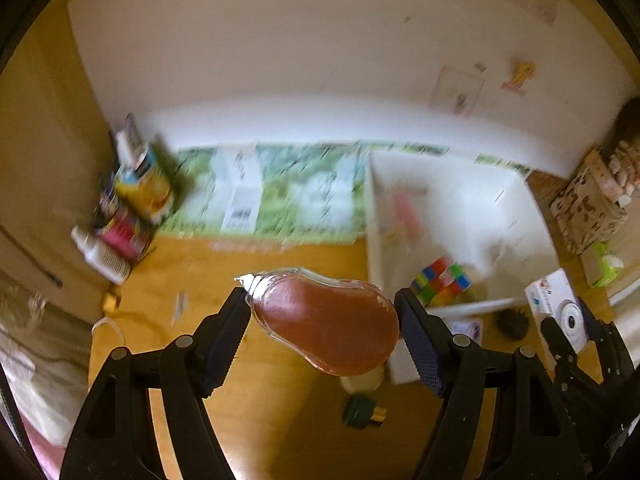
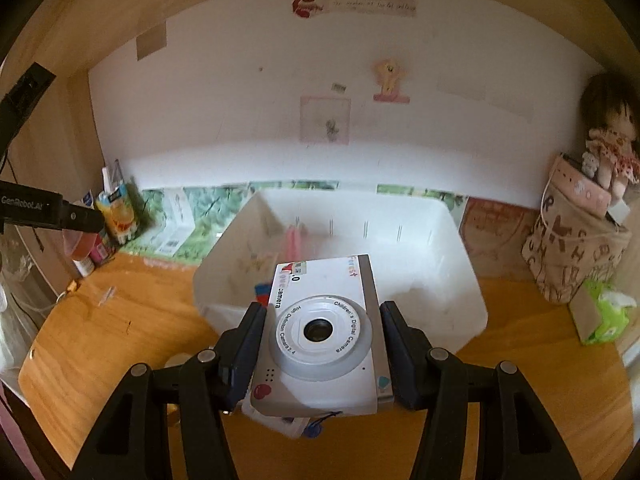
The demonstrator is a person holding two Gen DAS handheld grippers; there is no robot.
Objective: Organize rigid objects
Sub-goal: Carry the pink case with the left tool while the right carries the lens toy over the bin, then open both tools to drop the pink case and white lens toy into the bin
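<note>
A wooden desk [image 2: 120,332] carries a white bin [image 2: 448,280] at its middle. Left of the bin lie a green printed sheet [image 1: 280,196], cartons [image 1: 144,184] and a white bottle [image 1: 102,256]; right of it a patterned bag [image 2: 576,252].

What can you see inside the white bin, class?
In the bin lie a colourful cube near the front and a pink thing by its left wall. The camera in the right gripper hides part of the floor.

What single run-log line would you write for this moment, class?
left gripper: shut on correction tape dispenser | right gripper: shut on toy camera | both lifted above desk | white bin: ahead
</note>
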